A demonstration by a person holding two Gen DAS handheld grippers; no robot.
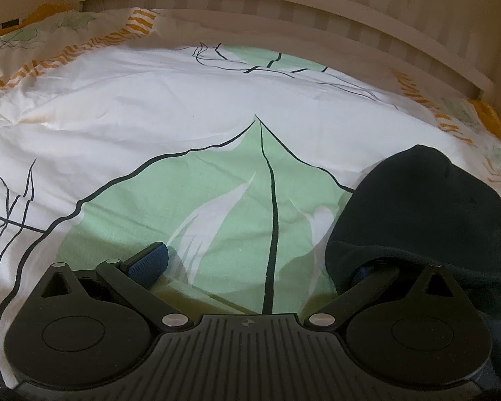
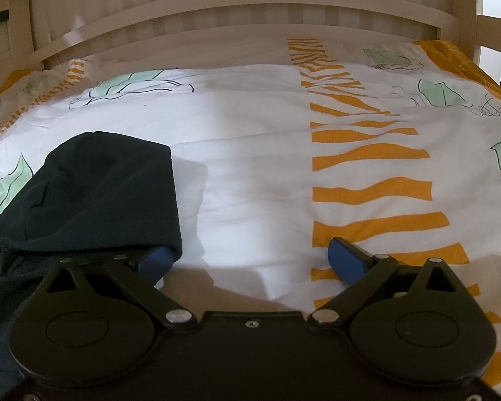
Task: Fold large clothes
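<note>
The bed point(image 1: 183, 107), under a white printed duvet cover with green leaves and orange stripes, filled both views, with a slatted pale headboard point(image 2: 237, 6) behind it. The dark garment point(image 1: 417, 207), apparently a hooded fleece, lay on the cover between the two tools, its rounded hood end pointing toward the headboard and the rest trailing out of frame toward the person. The left tool point(image 1: 257, 264) stood wide open over the green leaf print; its left pad was bare, while its right pad sat tucked beneath the hood's edge, with nothing pinched. The right tool point(image 2: 250, 260) was likewise released, jaws spread; its left pad touched or slipped just under the garment's hem, its right pad rested over the orange stripes. Judged risks: closing either tool here could gather the duvet cover along with the fleece, since the pads lay low against the bedding. Only a thin edge of fabric sat near each inner pad, so a grip might catch a single layer and slip when lifted, leaving the fold skewed. The bulk of the garment was unseen, so bunching there could not be ruled out.
</note>
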